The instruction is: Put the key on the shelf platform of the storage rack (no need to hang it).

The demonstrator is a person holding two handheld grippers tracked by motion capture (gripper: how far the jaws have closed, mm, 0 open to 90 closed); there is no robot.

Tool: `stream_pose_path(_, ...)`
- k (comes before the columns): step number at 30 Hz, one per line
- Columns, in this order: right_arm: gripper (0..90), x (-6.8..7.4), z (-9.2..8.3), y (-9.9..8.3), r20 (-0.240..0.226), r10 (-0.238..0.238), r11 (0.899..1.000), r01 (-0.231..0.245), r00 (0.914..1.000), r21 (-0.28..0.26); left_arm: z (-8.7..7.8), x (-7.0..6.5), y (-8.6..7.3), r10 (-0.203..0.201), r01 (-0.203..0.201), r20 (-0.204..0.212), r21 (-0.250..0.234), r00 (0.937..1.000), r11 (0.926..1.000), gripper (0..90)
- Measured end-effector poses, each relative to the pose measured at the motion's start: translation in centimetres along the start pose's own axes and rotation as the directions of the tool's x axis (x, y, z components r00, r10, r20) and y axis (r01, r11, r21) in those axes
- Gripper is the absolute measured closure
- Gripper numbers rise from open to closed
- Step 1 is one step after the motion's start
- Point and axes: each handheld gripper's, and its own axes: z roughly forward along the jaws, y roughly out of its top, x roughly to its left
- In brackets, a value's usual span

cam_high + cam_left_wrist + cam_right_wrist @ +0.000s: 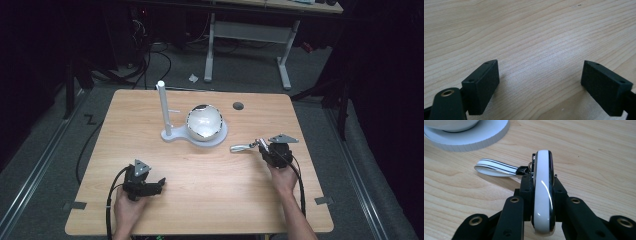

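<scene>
I have the right claw point(541, 195) clamped on a glossy white key fob point(543, 192), gripped edge-on between the jaws so its rounded rim faces the camera, and its striped strap point(495, 167) trails out ahead and lies flat on the worktop point(200, 180). From the high view the right claw point(265, 146) sits at the right side of the worktop, with the strap pointing left toward the white stand point(195, 134), near it but not touching. That stand has a round base carrying a shiny bowl-like dish point(204, 121) and, beside it, an upright post point(163, 107) with a small side peg. My left claw point(159, 184) rests low at the near left of the worktop, well apart from everything; in its own view the jaws stand wide with nothing but bare wood between them. As I judge it, the pick-up is done: the fob is secured, though I cannot tell whether it is lifted clear or just resting on the wood. What remains, I'd guess, is carrying it over to the stand and either hanging the strap on the peg or dropping the fob into the dish; neither has begun. The left claw has no part yet.
</scene>
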Motion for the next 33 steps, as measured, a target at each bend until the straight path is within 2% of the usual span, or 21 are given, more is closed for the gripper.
stream_pose_path(11, 77.3, -0.6, -2.1, 0.3, -0.054, 0.024, 0.999, -0.026, 0.9983, -0.04, 0.0, 0.0, 0.0, 0.0, 0.0, 0.0, 0.0, 1.0, 1.0, 15.4)
stream_pose_path(16, 77.3, -0.7, -2.8, 0.5, -0.072, 0.019, 0.998, -0.023, 0.9972, -0.052, 0.0, 0.0, 0.0, 0.003, -0.003, 0.0, 0.001, 1.0, 1.0, 15.5)
stream_pose_path(24, 77.4, -0.3, -4.1, 1.3, -0.114, 0.003, 0.996, -0.013, 0.9935, -0.084, 0.0, -0.1, 0.0, 0.007, -0.007, 0.003, -0.001, 1.0, 1.0, 16.1)
stream_pose_path(33, 77.4, 0.3, -4.7, 2.2, -0.155, -0.001, 0.995, -0.015, 0.9879, -0.102, 0.0, -0.1, 0.0, 0.007, -0.007, 0.004, -0.001, 1.0, 1.0, 16.1)
